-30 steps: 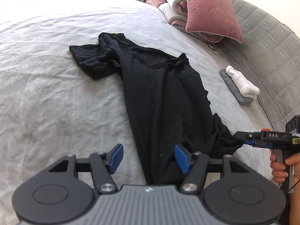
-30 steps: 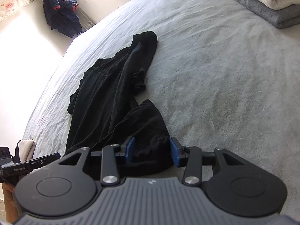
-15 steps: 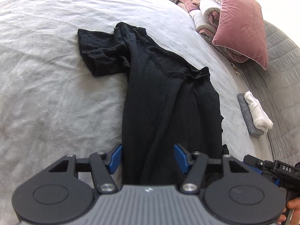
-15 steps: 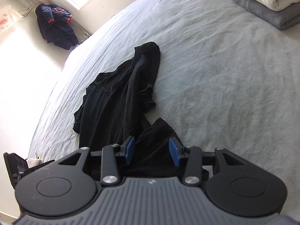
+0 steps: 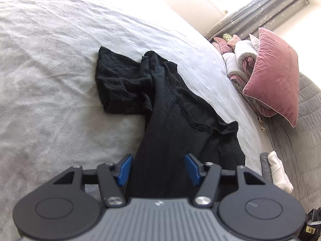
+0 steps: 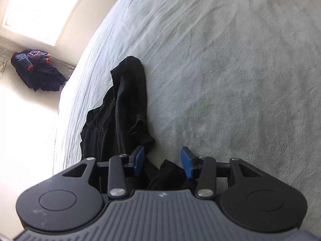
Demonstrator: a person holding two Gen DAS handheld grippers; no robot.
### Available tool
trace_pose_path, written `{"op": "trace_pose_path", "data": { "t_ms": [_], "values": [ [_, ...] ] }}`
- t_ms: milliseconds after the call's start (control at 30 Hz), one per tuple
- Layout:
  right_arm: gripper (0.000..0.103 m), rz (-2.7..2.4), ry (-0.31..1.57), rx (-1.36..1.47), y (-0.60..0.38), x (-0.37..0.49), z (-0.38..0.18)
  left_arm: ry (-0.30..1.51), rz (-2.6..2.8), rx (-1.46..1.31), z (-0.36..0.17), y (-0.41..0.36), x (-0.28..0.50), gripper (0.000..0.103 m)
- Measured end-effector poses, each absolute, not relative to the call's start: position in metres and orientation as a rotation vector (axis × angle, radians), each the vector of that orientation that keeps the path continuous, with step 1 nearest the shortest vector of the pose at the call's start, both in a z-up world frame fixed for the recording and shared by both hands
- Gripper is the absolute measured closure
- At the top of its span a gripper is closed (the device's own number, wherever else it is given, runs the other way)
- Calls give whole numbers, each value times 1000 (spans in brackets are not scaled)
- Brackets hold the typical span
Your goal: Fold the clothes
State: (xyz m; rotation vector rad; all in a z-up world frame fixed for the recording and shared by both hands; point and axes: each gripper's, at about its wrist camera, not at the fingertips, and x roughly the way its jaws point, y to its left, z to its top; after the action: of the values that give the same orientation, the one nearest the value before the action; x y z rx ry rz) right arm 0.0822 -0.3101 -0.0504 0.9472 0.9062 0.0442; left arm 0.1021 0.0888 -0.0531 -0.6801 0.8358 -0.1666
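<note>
Two handheld grippers hover low over a black shirt (image 5: 170, 108) lying rumpled and stretched long on a grey bed (image 5: 50, 80). Seen from the left wrist, the left gripper (image 5: 158, 169) has the shirt's lower body running straight between its blue pads (image 5: 124, 169); the jaws have just been closing a little, yet they stand apart, and cloth fills the gap without either pad plainly pressing on it. Ahead of this gripper the garment runs up to a ribbed neckline, with one short sleeve bunched out to the left. Farther ahead and to the right, a pink velvet cushion (image 5: 276, 74) leans on a pile of rolled bedding (image 5: 240, 60), and just right of the gripper sits a folded white and grey stack (image 5: 278, 172). The right wrist view shows the right gripper (image 6: 163, 164) with jaws parted; a dark fold of the shirt (image 6: 124, 108) rises between them from below, nearer the right pad (image 6: 187, 164), but whether that pad touches it cannot be told. The rest of the shirt trails ahead and to the left of this gripper, while bare bedcover (image 6: 230, 70) spreads to its right. Far to the left, beneath a bright window (image 6: 44, 8), a dark blue garment (image 6: 36, 72) hangs against the wall.
</note>
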Motion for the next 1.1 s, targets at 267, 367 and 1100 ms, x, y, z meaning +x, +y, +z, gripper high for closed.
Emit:
{"op": "trace_pose_path", "data": {
  "t_ms": [267, 367, 1100],
  "values": [
    [68, 107, 865, 979, -291, 98, -63, 853, -186, -812, -69, 96, 115, 80],
    [92, 140, 883, 997, -286, 101, -70, 882, -207, -820, -74, 97, 117, 100],
    [89, 1, 701, 838, -322, 77, -37, 732, -52, -605, -34, 111, 106, 98]
  ]
}}
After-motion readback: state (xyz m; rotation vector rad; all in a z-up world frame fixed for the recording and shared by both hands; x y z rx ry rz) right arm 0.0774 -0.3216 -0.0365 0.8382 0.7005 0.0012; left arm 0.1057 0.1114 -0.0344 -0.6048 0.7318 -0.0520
